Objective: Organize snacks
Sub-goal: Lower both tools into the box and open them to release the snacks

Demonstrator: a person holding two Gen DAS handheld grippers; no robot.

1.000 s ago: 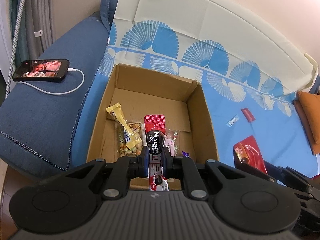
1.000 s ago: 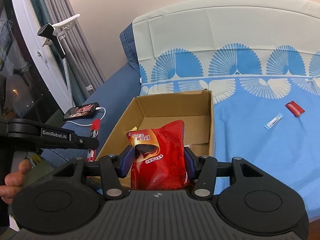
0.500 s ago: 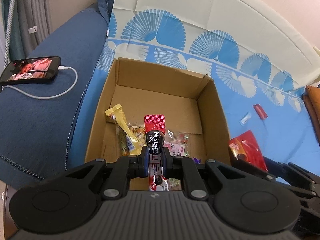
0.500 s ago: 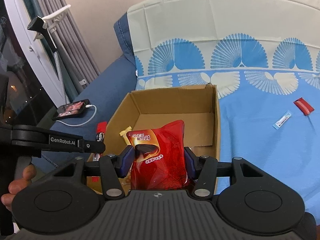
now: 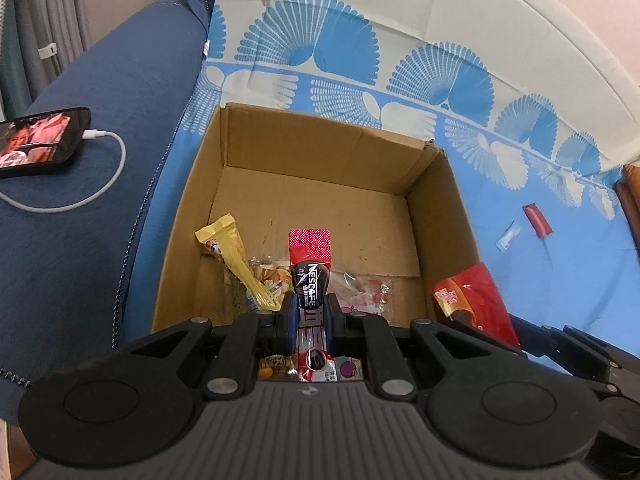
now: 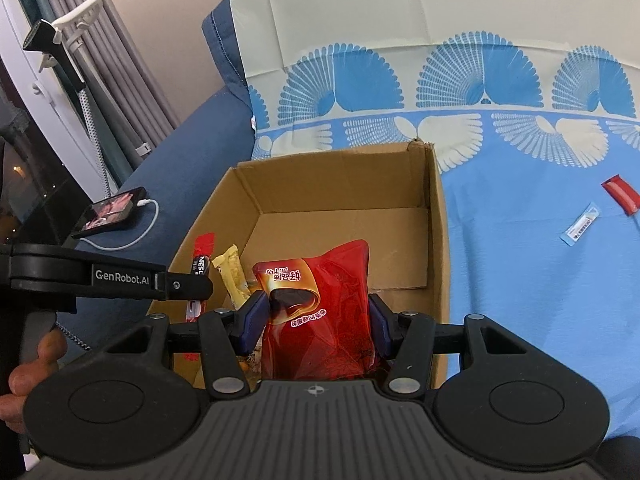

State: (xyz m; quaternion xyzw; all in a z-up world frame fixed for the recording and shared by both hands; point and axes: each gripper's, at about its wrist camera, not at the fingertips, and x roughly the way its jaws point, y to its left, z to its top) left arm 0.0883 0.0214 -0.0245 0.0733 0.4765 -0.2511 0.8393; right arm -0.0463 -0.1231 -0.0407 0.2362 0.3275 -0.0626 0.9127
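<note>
The left gripper was closed tight on a Nescafe stick, the narrow sachet pinched upright between the jaws with its red top rising ahead of them. Just beyond and below those jaws sat the open cardboard box, and on its floor to the left of the fingers lay a yellow wrapper over a clear bag of sweets and other small packets.

The right gripper was clamped on a red pouch, the jaws spread wide to span its width, the pouch standing up between them over the box's near right corner. From the left wrist view the same pouch showed just to the right of the jaws, above the box's right wall.

Well ahead and right of the right jaws, a small red sachet and a blue-white sachet lay apart on the blue patterned cloth. Far left of both, a phone rested on the sofa arm, cable plugged in
</note>
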